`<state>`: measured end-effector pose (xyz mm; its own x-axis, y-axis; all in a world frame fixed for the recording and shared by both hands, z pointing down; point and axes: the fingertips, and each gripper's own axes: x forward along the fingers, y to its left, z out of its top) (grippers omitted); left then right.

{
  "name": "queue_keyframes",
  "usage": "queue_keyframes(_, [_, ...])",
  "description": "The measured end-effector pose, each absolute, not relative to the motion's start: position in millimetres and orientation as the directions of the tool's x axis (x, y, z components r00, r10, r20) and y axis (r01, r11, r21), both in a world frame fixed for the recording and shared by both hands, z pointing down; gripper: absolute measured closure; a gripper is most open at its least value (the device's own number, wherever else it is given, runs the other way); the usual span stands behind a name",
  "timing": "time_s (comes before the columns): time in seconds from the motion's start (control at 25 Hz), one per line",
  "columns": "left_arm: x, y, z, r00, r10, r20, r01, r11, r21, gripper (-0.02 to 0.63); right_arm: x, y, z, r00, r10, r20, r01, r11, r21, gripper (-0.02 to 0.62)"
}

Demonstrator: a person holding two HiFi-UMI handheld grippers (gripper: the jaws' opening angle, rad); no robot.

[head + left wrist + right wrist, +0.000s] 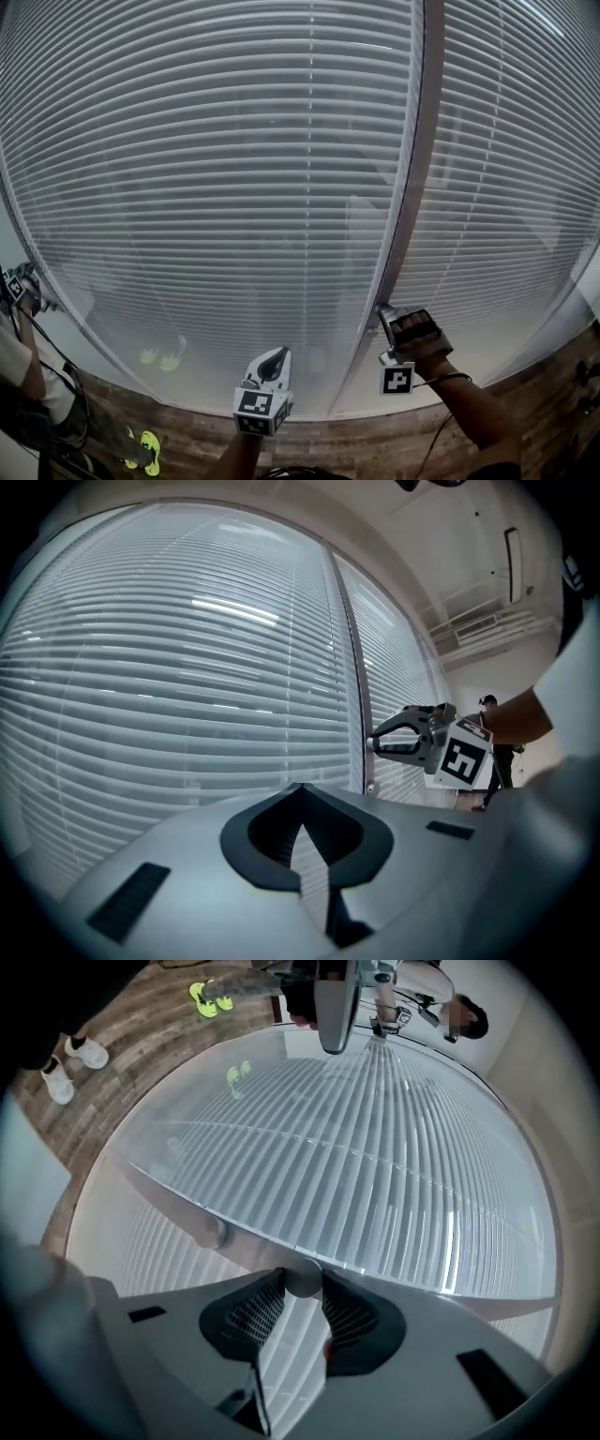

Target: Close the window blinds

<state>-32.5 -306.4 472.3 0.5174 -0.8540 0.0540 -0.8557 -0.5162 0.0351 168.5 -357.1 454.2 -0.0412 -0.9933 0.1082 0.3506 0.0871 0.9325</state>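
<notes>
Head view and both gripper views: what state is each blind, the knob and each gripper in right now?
left gripper: shut, nothing between its jaws.
right gripper: shut on the knob.
knob: clamped between the right gripper's jaws.
left blind: lowered, slats tilted toward shut; whether fully shut, cannot tell.
right blind: lowered, slats tilted likewise.

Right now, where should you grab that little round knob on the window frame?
Pinch the knob by its round rim, one jaw on each side, coming straight at the frame bar. It sticks out like a short cylinder, and the right gripper holds it that way.
</notes>
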Motion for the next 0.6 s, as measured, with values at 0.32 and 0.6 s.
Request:
queue_keyframes(0.32, [-22,-305,485,0.545,-0.835,0.070,-0.838,-0.543,0.051,0.606,183,-337,439,-0.059,-0.997,0.057,-0.014,0.058,0.998,0.468])
queue_keyframes(0.6, [-4,-293,477,0.544,-0.835,0.078,-0.839,-0.542,0.043,0.606,176,-296,436,-0.079,-0.995,0.066,-0.629,0.101,0.771,0.468])
